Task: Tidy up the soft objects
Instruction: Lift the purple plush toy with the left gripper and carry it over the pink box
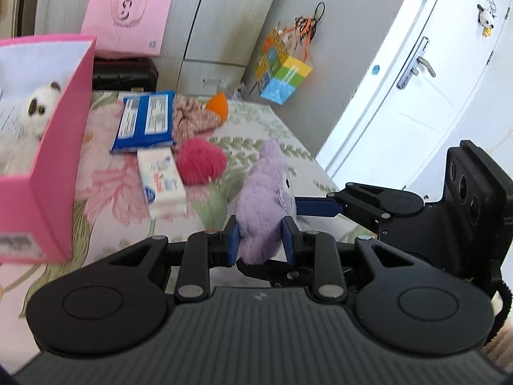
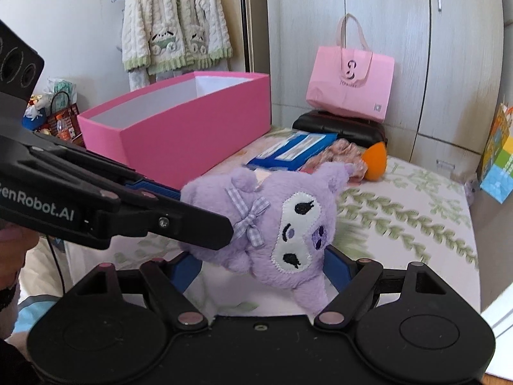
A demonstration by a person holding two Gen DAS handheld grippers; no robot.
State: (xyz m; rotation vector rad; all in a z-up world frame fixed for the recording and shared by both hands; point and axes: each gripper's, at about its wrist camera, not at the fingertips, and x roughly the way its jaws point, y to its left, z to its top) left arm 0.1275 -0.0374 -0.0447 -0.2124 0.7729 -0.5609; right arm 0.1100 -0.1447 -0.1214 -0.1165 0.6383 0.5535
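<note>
My left gripper (image 1: 261, 240) pinches the purple plush (image 1: 264, 205) between its pads, above the bed (image 1: 256, 134). My right gripper (image 2: 261, 271) stands wide around it, pads not pressing. The pink box (image 2: 179, 134) sits beyond, a white plush (image 1: 40, 106) inside.

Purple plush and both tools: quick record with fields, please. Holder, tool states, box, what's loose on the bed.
held item: purple plush
holder: left tool, shut on the plush
right tool: right tool open, fingers either side of the plush, no visible press
container: pink box on the bed, top open
in box: white plush
loose on bed: red plush, blue packet, tissue pack, orange item
</note>
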